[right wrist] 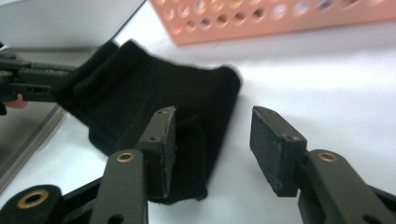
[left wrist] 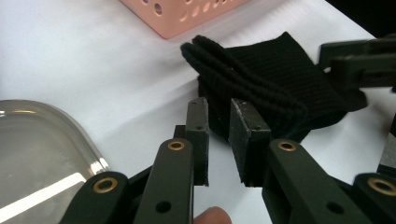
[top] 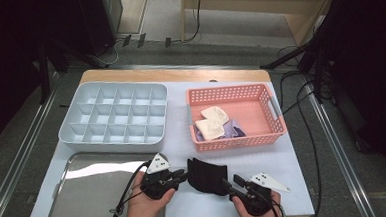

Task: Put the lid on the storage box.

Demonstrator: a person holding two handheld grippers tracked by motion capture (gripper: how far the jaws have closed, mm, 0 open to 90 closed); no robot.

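Observation:
A black knitted cloth lies partly folded on the white table near its front edge, between the two grippers. My left gripper points right at the cloth's left edge. In the left gripper view its jaws stand close together with the cloth's edge at their tips. From the right gripper view that gripper holds the raised corner of the cloth. My right gripper is open at the cloth's right corner. One jaw is over the fabric, the other over bare table.
A pink perforated basket behind the cloth holds two cream folded pieces and a purple one. A pale compartment box stands at the back left. A metal tray lies at the front left beside my left hand.

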